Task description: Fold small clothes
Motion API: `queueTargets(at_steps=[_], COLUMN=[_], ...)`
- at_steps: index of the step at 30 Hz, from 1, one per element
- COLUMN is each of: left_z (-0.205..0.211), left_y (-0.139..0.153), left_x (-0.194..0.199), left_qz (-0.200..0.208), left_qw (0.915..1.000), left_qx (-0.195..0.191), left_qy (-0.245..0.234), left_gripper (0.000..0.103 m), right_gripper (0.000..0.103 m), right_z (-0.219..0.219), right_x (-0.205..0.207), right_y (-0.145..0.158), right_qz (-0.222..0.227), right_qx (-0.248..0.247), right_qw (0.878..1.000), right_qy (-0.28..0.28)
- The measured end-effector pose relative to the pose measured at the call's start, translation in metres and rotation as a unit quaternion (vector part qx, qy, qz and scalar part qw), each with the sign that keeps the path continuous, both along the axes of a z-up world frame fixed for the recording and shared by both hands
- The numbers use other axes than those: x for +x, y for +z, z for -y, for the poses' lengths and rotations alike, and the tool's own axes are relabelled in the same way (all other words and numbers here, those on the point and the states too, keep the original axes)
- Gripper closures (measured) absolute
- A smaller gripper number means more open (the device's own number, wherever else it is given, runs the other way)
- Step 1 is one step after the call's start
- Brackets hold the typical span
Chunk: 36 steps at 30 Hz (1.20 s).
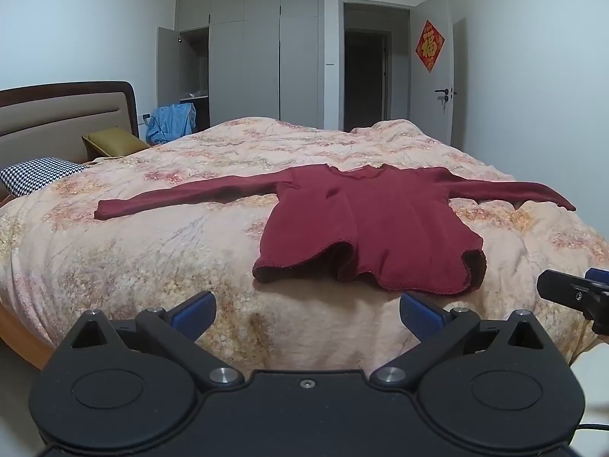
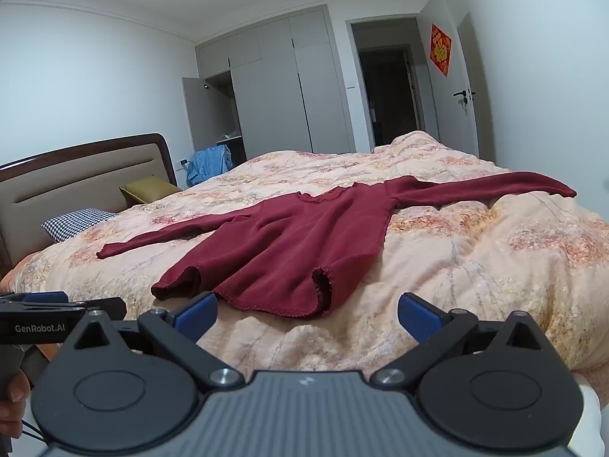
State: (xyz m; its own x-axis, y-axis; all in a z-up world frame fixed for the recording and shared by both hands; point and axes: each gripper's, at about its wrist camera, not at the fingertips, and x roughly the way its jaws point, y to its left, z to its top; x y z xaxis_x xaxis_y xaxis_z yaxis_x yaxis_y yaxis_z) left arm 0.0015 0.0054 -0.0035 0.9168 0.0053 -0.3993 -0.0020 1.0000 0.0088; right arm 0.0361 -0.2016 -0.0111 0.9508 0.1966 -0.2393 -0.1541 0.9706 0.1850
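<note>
A dark red long-sleeved top (image 1: 373, 228) (image 2: 289, 243) lies spread flat on the bed, sleeves stretched out to both sides, hem toward me. My left gripper (image 1: 306, 314) is open, hovering just short of the hem with nothing between its blue pads. My right gripper (image 2: 306, 314) is open too, its left blue pad (image 2: 198, 314) close to the hem's near edge, nothing held. The right gripper's tip (image 1: 571, 291) shows at the right edge of the left wrist view. In the right wrist view, the left gripper (image 2: 57, 310) shows at the left edge.
A floral peach quilt (image 1: 171, 236) (image 2: 475, 251) covers the bed. A houndstooth pillow (image 1: 38, 179) and an olive cushion (image 1: 114, 141) lie by the headboard (image 1: 57, 114). Blue cloth (image 1: 173, 122) sits beyond, near an open wardrobe (image 1: 247, 57). A person's hand (image 2: 11, 400) grips the left handle.
</note>
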Motion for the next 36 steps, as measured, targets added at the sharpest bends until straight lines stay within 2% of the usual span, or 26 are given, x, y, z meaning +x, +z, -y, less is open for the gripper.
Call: queueTargets(at_steps=[36], left_z=[0.0037], left_y=[0.0021], left_x=[-0.0008], left_qz=[-0.002], left_qw=[1.0], left_qx=[0.005], left_qy=[0.0], left_gripper=[0.001], right_gripper=[0.0], right_z=[0.001], right_x=[-0.0002], right_y=[-0.0003], right_qz=[-0.002], right_qx=[0.002], right_qw=[1.0], right_qy=[-0.001])
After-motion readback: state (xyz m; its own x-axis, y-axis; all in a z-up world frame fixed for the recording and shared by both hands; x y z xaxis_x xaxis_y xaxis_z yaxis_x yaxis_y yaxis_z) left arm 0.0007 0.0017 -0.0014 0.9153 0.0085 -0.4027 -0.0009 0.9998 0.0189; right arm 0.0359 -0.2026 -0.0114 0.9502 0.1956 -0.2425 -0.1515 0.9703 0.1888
